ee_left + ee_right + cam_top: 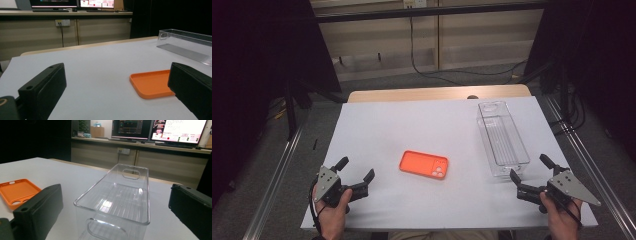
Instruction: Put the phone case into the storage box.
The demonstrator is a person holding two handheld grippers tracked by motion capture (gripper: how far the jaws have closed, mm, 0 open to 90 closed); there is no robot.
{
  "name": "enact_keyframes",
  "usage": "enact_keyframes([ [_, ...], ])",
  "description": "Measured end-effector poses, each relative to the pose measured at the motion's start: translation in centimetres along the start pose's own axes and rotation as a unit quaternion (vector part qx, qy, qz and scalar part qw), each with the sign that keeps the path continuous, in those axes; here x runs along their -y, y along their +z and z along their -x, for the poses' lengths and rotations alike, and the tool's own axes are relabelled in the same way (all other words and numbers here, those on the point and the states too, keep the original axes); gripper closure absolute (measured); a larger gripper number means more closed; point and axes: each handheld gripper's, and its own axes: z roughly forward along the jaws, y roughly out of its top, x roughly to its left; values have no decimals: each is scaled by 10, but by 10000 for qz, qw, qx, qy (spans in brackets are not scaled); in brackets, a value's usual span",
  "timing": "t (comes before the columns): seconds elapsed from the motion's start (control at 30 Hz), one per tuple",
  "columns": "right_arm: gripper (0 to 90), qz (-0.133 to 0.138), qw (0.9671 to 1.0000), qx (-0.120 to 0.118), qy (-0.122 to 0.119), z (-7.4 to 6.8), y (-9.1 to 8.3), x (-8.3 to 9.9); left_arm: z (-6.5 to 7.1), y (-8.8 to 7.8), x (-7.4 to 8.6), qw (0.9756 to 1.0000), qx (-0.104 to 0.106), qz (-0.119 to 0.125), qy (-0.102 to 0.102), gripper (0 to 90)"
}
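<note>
White table cover [412, 125] – monitors [160, 130] on rear counter, wall socket [63, 22].

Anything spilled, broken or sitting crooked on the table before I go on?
Nothing stands out. The orange phone case lies flat, hollow side up, a little askew to the table edge. The clear bin stands upright and empty. Both grippers, left and right, are open and hold nothing.

Phone case [424, 164] at frame centre on table [377, 125], bin [502, 138] to its right, left gripper [358, 172] lower left, right gripper [529, 169] lower right
</note>
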Motion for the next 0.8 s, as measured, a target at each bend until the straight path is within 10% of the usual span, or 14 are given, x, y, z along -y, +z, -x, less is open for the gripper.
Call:
enact_keyframes([
  [0.8, 0, -3, 10000, -70, 16, 0, -1, 1, 9, 16, -6, 9995, 290, 71, -107, 18],
])
